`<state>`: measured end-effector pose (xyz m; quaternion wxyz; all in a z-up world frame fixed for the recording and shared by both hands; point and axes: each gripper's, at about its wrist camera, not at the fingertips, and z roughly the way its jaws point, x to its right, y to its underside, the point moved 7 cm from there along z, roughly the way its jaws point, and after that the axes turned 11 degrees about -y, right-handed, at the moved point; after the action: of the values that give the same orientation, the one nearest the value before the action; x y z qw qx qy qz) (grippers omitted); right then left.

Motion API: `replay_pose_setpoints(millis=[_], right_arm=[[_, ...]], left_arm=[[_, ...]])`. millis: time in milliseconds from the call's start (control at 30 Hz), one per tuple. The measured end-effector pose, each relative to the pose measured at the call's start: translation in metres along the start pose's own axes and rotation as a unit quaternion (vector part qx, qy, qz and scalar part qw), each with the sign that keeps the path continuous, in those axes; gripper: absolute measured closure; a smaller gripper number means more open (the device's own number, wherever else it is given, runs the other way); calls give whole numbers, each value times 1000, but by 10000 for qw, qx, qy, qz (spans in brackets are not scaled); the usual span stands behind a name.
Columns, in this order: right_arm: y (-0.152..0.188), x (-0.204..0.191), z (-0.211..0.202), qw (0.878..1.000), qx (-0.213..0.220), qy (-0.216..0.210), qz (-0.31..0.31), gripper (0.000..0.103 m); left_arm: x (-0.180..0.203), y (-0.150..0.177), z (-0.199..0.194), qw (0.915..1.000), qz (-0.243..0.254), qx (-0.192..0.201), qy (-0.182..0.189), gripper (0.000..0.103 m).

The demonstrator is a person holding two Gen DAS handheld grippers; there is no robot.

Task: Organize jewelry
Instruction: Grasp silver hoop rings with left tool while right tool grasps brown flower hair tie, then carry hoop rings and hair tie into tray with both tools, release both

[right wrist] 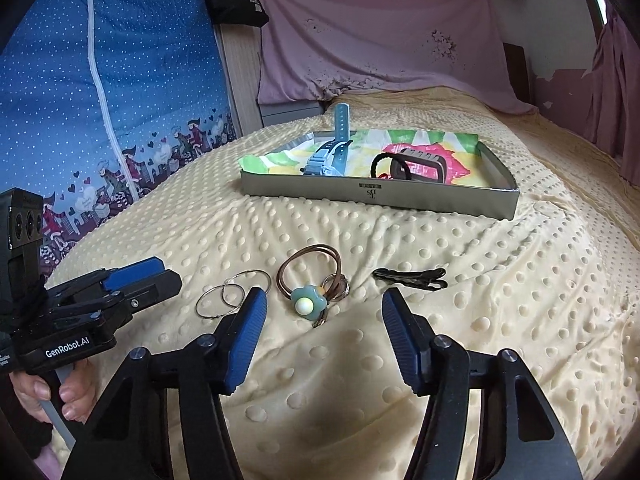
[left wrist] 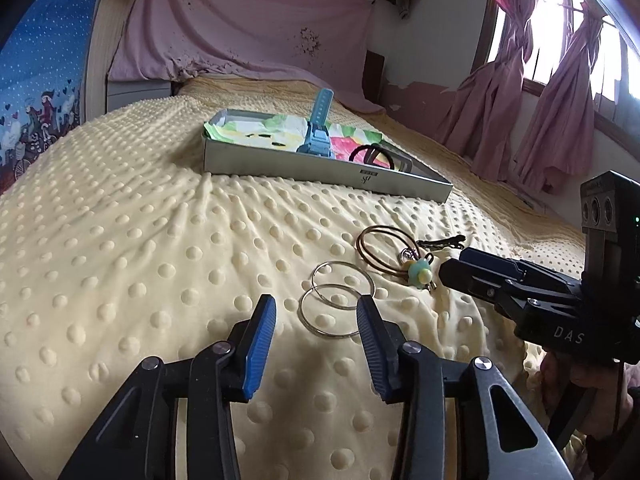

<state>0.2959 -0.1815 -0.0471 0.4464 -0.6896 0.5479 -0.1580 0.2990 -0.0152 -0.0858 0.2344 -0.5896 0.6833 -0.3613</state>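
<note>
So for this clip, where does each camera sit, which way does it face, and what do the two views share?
Left wrist: rides the left tongs, looking forward and down over the bed; blue pads straddle the silver hoops. The right tongs enter from the right.
Right wrist: rides the right tongs, aimed at the flower hair tie; the left tongs and a hand show at left.
Shared: yellow dotted blanket, grey tray, blue watch, brown bangles, black clip.

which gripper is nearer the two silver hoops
Left. The left gripper straddles the silver hoops, jaws open; the right gripper sits to their right, over the flower charm.
</note>
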Motion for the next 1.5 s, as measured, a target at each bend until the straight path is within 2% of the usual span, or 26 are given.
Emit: replay_pose_setpoints(millis=[200,300,400,500,600,733,867,1067,1233,1367,1500], right_arm=[[3,5,17,9996,-187,-174,123,50],[3,5,27,9992,-309,-221,127,50],[4,6,37,9987,-439,-228,134,50],[5,5,44,9983,-531,-213,116,50],[7,4,48,9978,-627,-174,85,58],[7,1,51,9978,-643,-161,34,59],[7,1,52,9978,-652,-123,17,75],[7,3,41,9988,-448,-197,98,79],[3,3,19,9996,-69,-233,148,79],[-4,3,0,9990,317,-273,162,79],[-12,7,-12,9978,530,-303,273,79]], left_arm=[[0,8,17,9991,-71,-403,145,63],[-2,9,20,9986,-165,-455,203,71],[-2,9,21,9983,-230,-456,288,84],[-2,9,22,9981,-267,-433,339,92],[-2,9,20,9982,-272,-385,368,97],[0,7,17,9986,-238,-295,378,99],[0,5,13,9990,-219,-198,343,99],[2,-1,-3,9998,-90,-27,189,99],[9,-10,-18,9999,-9,58,150,99],[15,-29,-28,9998,27,167,132,99],[23,-56,-28,9997,62,203,111,99]])
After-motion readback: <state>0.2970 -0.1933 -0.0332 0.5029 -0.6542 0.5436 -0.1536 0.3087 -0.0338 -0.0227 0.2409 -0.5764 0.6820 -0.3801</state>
